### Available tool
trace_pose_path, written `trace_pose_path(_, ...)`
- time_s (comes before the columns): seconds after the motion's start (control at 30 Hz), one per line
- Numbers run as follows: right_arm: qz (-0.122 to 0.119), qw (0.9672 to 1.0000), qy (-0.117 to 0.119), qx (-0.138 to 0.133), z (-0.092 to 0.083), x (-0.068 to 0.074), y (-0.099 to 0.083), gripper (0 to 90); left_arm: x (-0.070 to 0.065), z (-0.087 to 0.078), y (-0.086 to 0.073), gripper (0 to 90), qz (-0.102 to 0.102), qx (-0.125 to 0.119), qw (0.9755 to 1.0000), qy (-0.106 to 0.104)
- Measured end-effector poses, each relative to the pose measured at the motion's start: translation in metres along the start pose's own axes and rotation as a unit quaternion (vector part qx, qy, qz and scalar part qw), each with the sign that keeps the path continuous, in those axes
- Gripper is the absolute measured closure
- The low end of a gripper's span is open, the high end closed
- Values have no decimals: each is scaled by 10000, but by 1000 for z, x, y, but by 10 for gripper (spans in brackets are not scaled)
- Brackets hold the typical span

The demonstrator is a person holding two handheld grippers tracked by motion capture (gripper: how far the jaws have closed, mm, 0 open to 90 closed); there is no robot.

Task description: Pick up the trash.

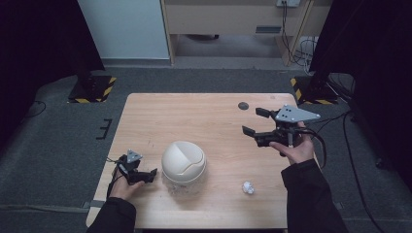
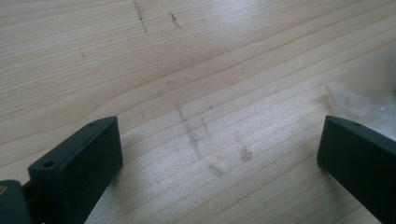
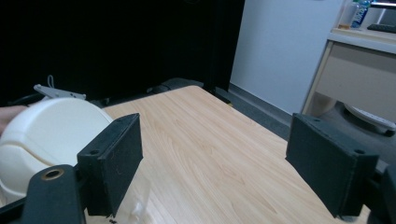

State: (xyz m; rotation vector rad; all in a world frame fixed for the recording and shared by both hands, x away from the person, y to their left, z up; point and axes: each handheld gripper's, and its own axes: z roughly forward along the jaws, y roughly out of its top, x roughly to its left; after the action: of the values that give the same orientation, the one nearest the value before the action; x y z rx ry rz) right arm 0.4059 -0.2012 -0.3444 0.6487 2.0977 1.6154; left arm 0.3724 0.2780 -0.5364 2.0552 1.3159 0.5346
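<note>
The light wooden table carries a white domed plastic bin just beyond the left gripper, whose jaws are spread and hold nothing. The right gripper, jaws wide, hangs well apart. A small crumpled white paper ball lies behind its jaws.

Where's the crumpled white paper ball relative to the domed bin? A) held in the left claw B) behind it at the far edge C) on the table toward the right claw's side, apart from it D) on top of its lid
C: in the high view the paper ball lies on the table to the right of the domed bin, not touching it, with both claws open and empty.
</note>
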Motion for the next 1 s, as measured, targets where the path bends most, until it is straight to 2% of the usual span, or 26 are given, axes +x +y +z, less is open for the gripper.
trace_pose_path(0.5, -315, 9987, 402, -28, 28, 25, 32, 189, 0, 0, 0, 0, -1, 1, 10000, -1)
trace_pose_path(0.6, -324, 9974, 632, -85, 36, 35, 38, 189, 0, 0, 0, 0, -1, 0, 10000, 0)
trace_pose_path(0.73, -371, 9959, 820, -58, 44, 44, 39, 191, 0, 0, 0, 0, 0, 1, 10000, -1)
trace_pose_path(0.83, -298, 9949, 958, -77, 47, 48, 38, 193, 0, 0, 0, 0, -1, 0, 10000, -1)
trace_pose_path(0.87, -223, 9935, 1115, -90, 51, 51, 35, 194, 0, 0, 0, 0, 0, 1, 10000, -1)
trace_pose_path(1.0, -194, 9915, 1287, -21, 58, 59, 30, 204, 0, 0, 0, 0, -1, 0, 10000, -2)
